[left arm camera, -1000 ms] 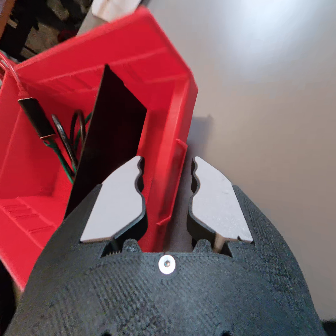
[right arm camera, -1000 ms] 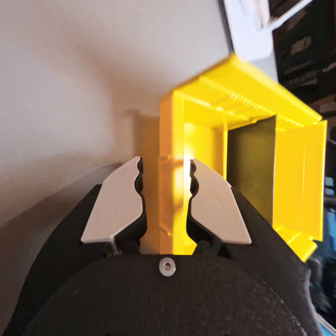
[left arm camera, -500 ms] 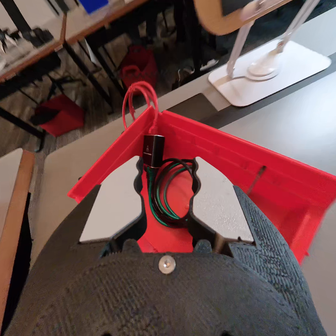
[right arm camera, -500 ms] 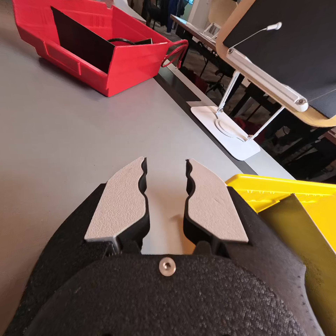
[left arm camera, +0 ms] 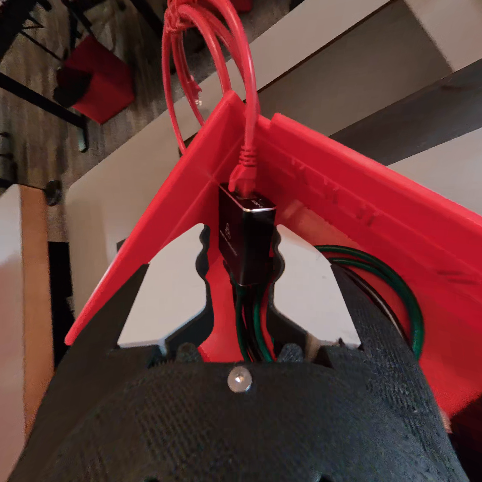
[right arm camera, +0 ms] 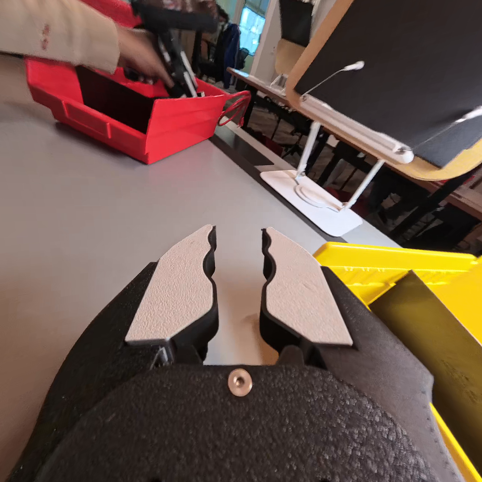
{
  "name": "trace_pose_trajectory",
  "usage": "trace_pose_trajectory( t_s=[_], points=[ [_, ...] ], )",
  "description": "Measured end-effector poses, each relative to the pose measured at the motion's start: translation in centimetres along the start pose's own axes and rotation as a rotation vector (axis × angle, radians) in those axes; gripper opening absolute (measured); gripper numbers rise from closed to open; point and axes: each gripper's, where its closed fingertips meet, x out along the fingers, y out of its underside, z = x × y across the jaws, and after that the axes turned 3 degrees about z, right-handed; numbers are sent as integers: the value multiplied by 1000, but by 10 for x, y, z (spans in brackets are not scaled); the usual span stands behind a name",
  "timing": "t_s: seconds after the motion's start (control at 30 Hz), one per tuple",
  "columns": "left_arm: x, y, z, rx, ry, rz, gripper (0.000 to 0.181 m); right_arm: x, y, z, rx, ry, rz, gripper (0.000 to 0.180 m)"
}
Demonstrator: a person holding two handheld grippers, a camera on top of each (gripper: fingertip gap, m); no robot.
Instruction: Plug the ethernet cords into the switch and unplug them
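Note:
In the left wrist view a small black switch (left arm camera: 245, 240) stands on end in the corner of a red bin (left arm camera: 365, 208). A red ethernet cord (left arm camera: 246, 159) is plugged into its top and loops out over the bin's rim. A green and black cable (left arm camera: 396, 287) coils from its lower end. My left gripper (left arm camera: 241, 229) is open, with its fingers on either side of the switch. My right gripper (right arm camera: 238, 229) is open and empty over the grey table (right arm camera: 104, 208). The right wrist view shows the left gripper (right arm camera: 180, 78) far off, reaching into the red bin (right arm camera: 177, 122).
A yellow bin (right arm camera: 391, 260) with a dark divider (right arm camera: 430, 339) sits right of my right gripper. A black divider (right arm camera: 114, 104) stands in the red bin. A white stand base (right arm camera: 313, 203) rests at the table's far edge. A person's sleeve (right arm camera: 57, 34) stretches over the red bin. The tips of one gripper are about 45 cm away from the tips of the other.
My left gripper has moved down into the red bin, and the switch now sits between its fingers. The right gripper has barely moved; the person's arm has come into its view.

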Motion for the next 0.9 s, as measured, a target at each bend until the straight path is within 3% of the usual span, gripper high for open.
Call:
trace_pose_trajectory(
  t_s=[0.1,0.4,0.63,0.9],
  points=[
    [2,-1,-3,22,-12,1,33,-3,-5,-9,73,47,-34,44],
    [-43,-13,20,34,-61,-92,28,-9,-9,-11,155,21,-74,52],
    [-120,-43,41,14,-74,-278,26,-6,-13,3,155,-48,-71,61],
    [-250,-93,50,-20,-28,-602,26,-6,-21,8,147,-63,-77,63]
  ],
)
